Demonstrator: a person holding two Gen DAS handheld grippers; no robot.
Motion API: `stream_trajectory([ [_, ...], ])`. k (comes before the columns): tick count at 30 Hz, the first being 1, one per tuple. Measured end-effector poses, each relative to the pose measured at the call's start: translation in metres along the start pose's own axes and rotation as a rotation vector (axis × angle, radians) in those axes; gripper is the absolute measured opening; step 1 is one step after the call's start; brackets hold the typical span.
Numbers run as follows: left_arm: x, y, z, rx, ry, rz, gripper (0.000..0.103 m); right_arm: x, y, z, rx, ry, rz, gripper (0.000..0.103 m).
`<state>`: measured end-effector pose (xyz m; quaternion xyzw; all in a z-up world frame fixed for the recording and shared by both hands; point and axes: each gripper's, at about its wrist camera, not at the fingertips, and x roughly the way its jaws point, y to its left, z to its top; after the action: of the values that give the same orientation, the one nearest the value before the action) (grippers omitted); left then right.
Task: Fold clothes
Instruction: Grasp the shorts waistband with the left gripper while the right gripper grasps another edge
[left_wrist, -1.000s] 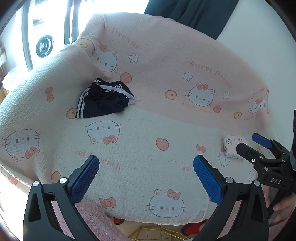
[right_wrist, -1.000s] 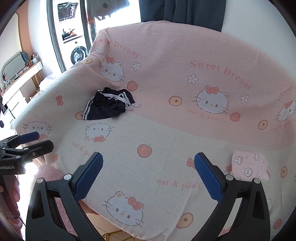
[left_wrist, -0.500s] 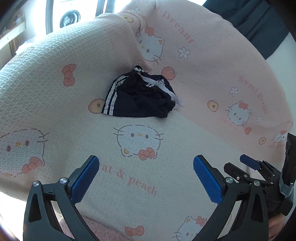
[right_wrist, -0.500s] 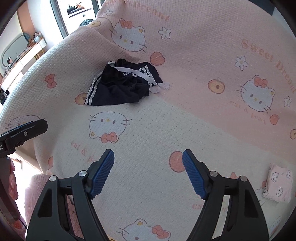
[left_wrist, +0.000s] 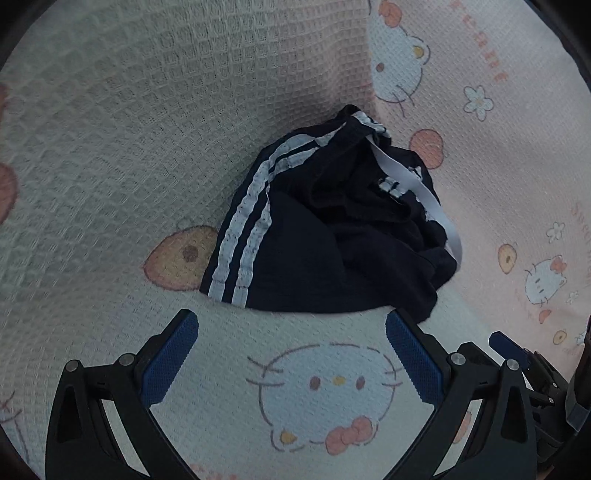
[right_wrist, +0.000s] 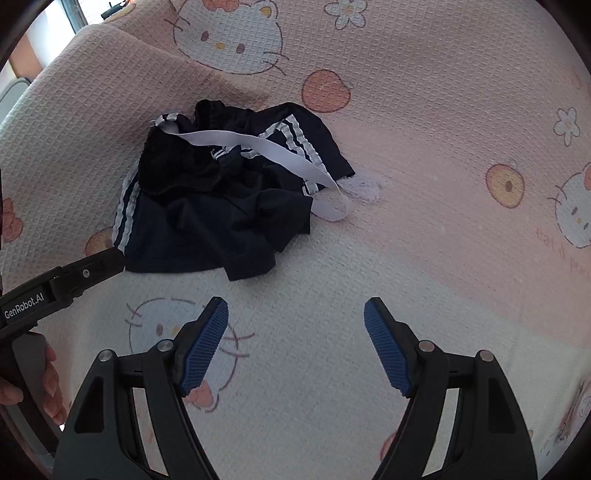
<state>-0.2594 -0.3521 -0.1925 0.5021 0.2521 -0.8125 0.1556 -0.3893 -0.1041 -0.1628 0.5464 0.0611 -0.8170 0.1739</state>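
Two grippers: both above the navy shorts' near hem, pointing steeply down.
Navy shorts (left_wrist: 325, 236): crumpled, white side stripes, white drawstring loose, lying on the cartoon-cat blanket (right_wrist: 424, 229).
Left gripper (left_wrist: 291, 354): jaws wide, nothing between, just short of the shorts' hem.
Right gripper (right_wrist: 295, 343): jaws fairly wide after narrowing, nothing between, near the shorts.
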Motion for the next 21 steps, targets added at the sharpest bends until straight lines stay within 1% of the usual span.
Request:
stream_trajectory([
  [2,0.013,0.0,0.006,0.005,-0.004,-0.002,0.103,0.017,0.001,0.008,0.013,0.008,0.01,0.077],
  [4,0.025,0.001,0.01,0.003,-0.001,-0.023,0.103,0.031,0.0,0.015,0.039,0.012,0.038,0.077],
  [6,0.036,0.002,0.013,0.004,0.007,-0.011,0.103,0.044,0.001,0.021,0.057,0.019,0.063,0.077],
  [8,0.046,0.001,0.014,0.012,0.013,0.006,0.102,0.054,0.005,0.025,0.044,0.035,0.075,0.068],
  [9,0.047,-0.001,0.015,0.017,0.005,0.008,0.101,0.059,0.007,0.027,0.038,0.043,0.081,0.057],
  [10,0.047,-0.004,0.016,0.021,-0.007,0.007,0.096,0.062,0.009,0.029,0.031,0.045,0.082,0.045],
  [11,0.047,-0.006,0.016,0.024,-0.004,-0.008,0.078,0.061,0.01,0.029,0.028,0.04,0.084,0.038],
  [12,0.048,-0.009,0.017,0.027,0.011,-0.02,0.062,0.059,0.011,0.029,0.03,0.036,0.097,0.018],
  [13,0.049,-0.013,0.017,0.035,0.026,-0.019,0.056,0.057,0.012,0.029,0.032,0.032,0.109,0.008],
  [14,0.048,-0.018,0.014,0.044,0.039,-0.027,0.041,0.054,0.012,0.028,0.031,0.025,0.118,0.008],
  [15,0.046,-0.022,0.011,0.053,0.052,-0.041,0.018,0.047,0.012,0.027,0.026,0.014,0.122,0.006],
  [16,0.044,-0.027,0.007,0.062,0.064,-0.056,0.012,0.04,0.011,0.024,0.018,0.005,0.121,0.006],
  [21,0.019,-0.059,-0.037,0.11,0.102,-0.132,0.011,-0.006,0.0,-0.001,-0.022,-0.035,0.082,0.005],
])
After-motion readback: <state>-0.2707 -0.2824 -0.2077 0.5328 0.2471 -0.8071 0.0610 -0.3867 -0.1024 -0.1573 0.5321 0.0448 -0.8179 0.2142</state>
